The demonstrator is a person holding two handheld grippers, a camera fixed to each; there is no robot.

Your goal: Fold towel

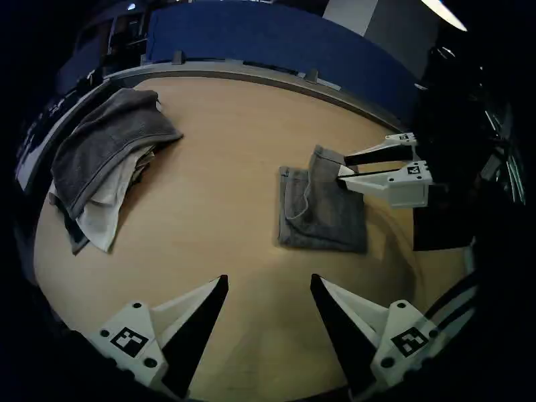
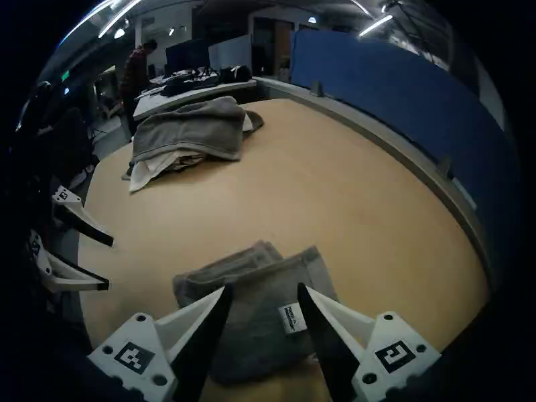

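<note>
The grey towel point(image 2: 258, 328) lies folded into a small rectangle near the table's point(image 2: 348, 187) edge on the right gripper's side, well apart from the heap of towels point(image 2: 187, 130) by the far edge. The right gripper point(image 2: 262, 289) hangs over it, fingers apart, straddling the sewn tag point(image 2: 291, 317). The left gripper point(image 1: 268, 280) hovers over bare wood, fingers also apart. The fold looks nearly finished: best to press the top layer flat, square the edges, then lift straight off without dragging. The white tag's dark print is too small to read.
</note>
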